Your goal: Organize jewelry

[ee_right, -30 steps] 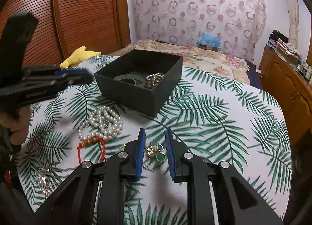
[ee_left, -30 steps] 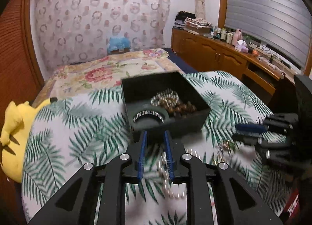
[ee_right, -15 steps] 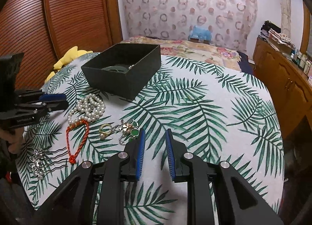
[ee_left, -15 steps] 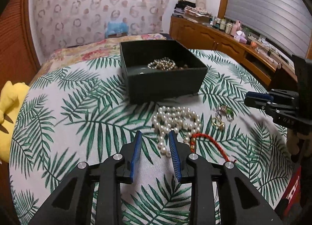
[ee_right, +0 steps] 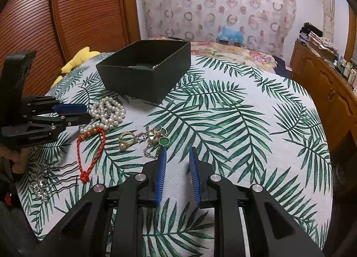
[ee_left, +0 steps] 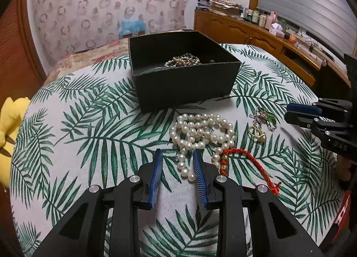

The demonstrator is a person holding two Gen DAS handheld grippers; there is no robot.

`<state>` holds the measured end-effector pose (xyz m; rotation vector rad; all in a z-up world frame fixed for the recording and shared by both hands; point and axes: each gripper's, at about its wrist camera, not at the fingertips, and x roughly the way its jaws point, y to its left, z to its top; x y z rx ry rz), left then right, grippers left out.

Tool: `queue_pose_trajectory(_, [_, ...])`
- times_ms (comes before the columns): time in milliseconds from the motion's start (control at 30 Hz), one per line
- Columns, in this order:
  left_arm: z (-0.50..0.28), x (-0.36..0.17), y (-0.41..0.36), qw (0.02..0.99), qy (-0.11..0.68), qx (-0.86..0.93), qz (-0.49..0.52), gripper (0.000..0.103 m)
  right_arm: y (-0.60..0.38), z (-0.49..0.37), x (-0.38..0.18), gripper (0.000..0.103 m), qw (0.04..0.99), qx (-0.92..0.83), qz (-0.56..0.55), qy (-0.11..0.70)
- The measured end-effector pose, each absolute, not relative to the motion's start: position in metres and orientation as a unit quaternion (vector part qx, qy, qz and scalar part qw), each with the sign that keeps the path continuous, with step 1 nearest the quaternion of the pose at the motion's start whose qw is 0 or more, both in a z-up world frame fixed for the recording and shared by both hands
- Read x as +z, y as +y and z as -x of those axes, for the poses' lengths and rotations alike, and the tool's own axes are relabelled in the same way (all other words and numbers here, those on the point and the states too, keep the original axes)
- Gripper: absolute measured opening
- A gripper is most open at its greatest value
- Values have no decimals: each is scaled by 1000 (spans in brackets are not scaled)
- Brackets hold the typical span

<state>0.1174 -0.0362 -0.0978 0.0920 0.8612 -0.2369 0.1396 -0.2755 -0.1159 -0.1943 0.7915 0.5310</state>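
Note:
A black open box (ee_left: 185,83) (ee_right: 145,78) sits on the leaf-print cloth and holds a beaded bracelet (ee_left: 183,61). In front of it lie a white pearl necklace (ee_left: 200,132) (ee_right: 108,112), a red cord bracelet (ee_left: 250,163) (ee_right: 91,152), a gold ring (ee_left: 256,133) (ee_right: 126,140) and a green-stone chain piece (ee_left: 266,117) (ee_right: 158,137). My left gripper (ee_left: 178,156) is open and empty, with the necklace's tail between its fingertips. My right gripper (ee_right: 177,152) is open and empty, just right of the green piece.
A silver hair comb (ee_right: 44,181) lies at the table's near left edge. A yellow plush toy (ee_left: 9,136) sits off the left edge. A bed lies behind the table and a wooden dresser (ee_left: 267,36) runs along the right wall.
Both grippers have pulled back from the box and dropped low toward the cloth. The left one now sits at the pearl necklace. Both stay open.

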Motion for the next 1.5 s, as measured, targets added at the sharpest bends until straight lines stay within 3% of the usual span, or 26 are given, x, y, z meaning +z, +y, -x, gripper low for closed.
queue_pose_trajectory(67, [-118,-98,-36,902,414,-114,-48,7,-274,-138,-115,23,885,254,97,379])
queue_pose_trajectory(1000, [-59,-14,3,950,289,-116,13,7,-182,-117,-122,23,837,339,169,396])
queue_pose_trajectory(1033, [-58,-12,5,951,287,-115,14,6,-182,-117,-122,20,836,338,172,396])
queue_pose_trajectory(1067, [-57,-9,5,952,284,-116,14,7,-181,-117,-122,9,836,336,176,396])
queue_pose_trajectory(1100, [-57,-6,5,953,281,-116,13,7,-180,-117,-122,5,836,334,183,394])
queue_pose_trajectory(1500, [-54,33,3,963,244,-118,-2,7,-192,-119,-84,3,856,334,164,360])
